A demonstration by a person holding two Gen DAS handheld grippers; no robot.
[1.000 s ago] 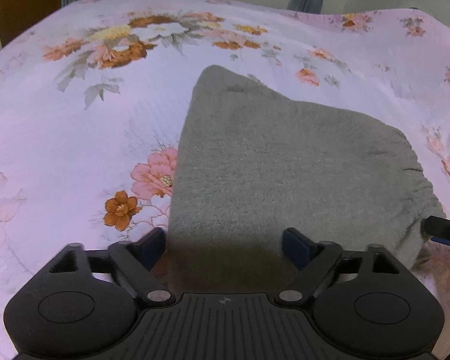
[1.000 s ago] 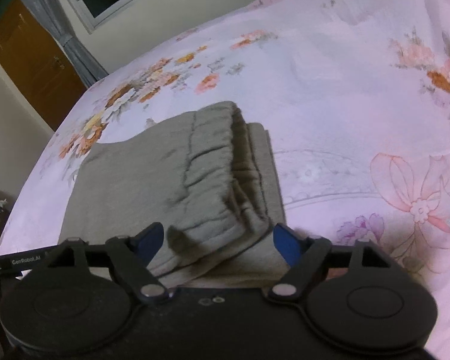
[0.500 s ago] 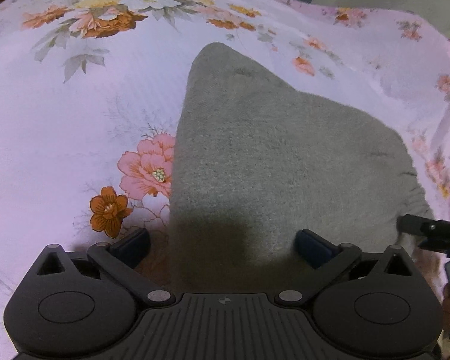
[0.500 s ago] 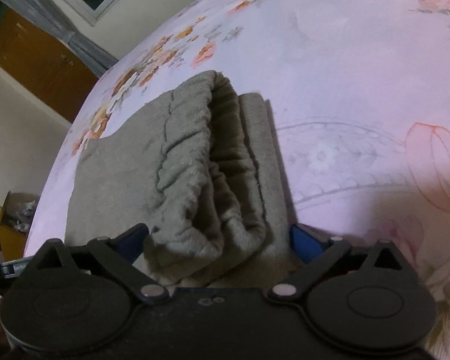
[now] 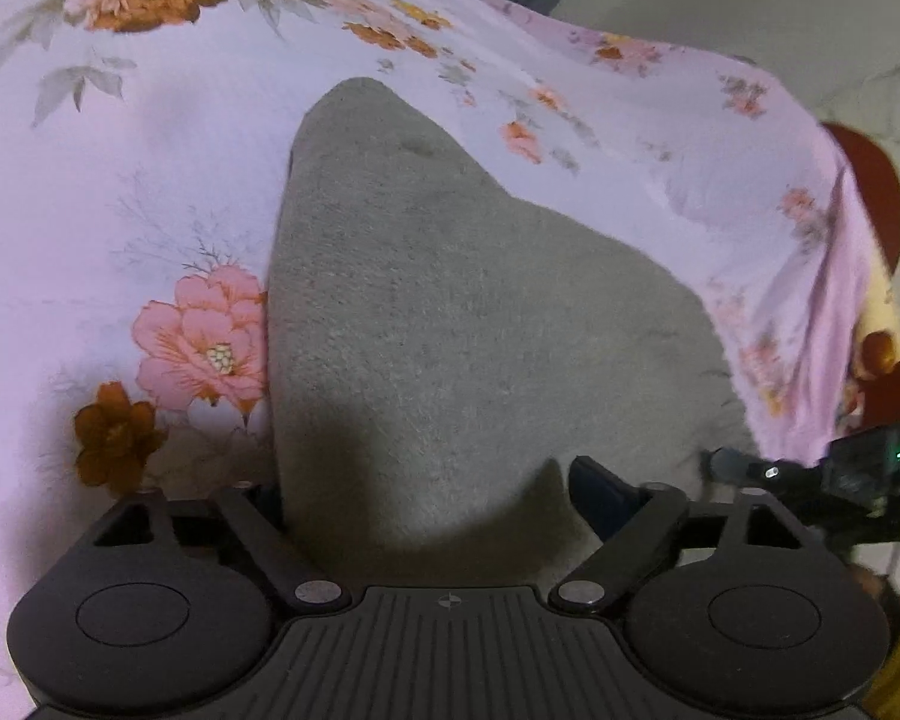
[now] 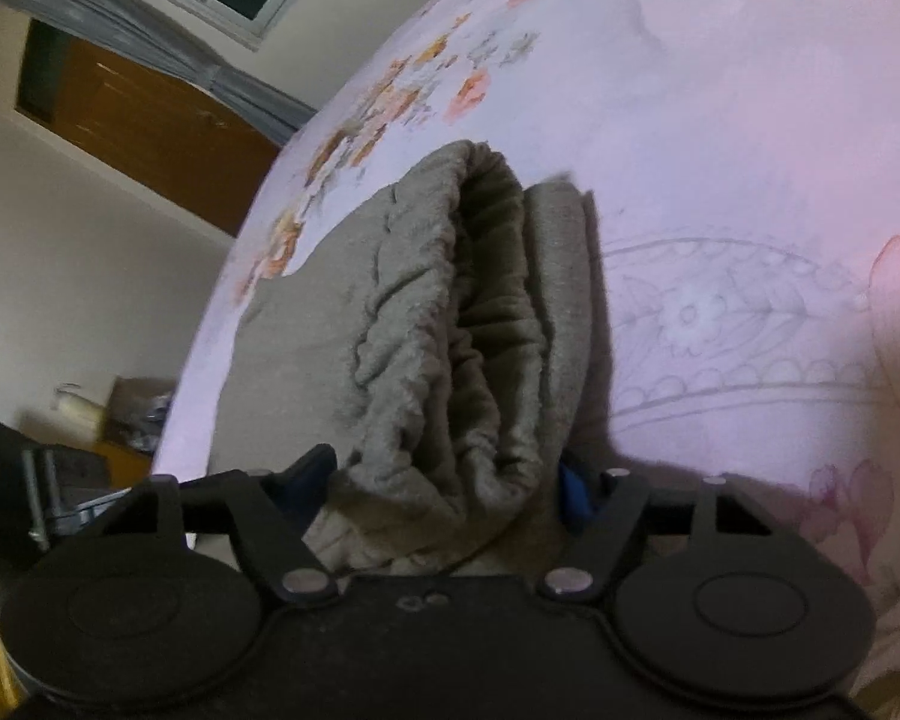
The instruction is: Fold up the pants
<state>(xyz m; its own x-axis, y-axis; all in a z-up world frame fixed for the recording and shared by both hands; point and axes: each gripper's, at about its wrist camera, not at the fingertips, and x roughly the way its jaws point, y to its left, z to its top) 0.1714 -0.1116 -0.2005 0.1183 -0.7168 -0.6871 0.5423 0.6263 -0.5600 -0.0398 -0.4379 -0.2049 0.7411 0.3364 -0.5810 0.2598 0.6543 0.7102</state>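
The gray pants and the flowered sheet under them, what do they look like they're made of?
Gray pants: probably a soft fleece or terry knit, going by the fuzzy matte nap and gathered elastic waistband. Flowered sheet: thin, smooth woven fabric, perhaps cotton, printed, lightly wrinkled.

Fuzzy matt fleece pants (image 5: 462, 312); smooth cotton bedsheet (image 5: 120, 192)

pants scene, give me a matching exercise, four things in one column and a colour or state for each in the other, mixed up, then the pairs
Things:
1. pants
2. bedsheet
3. door
4. waistband

Colour or state:
A. brown wood
B. grey, folded flat
C. gathered, bunched between the right gripper's jaws
D. pink with flowers

Pairs: 1-B, 2-D, 3-A, 4-C
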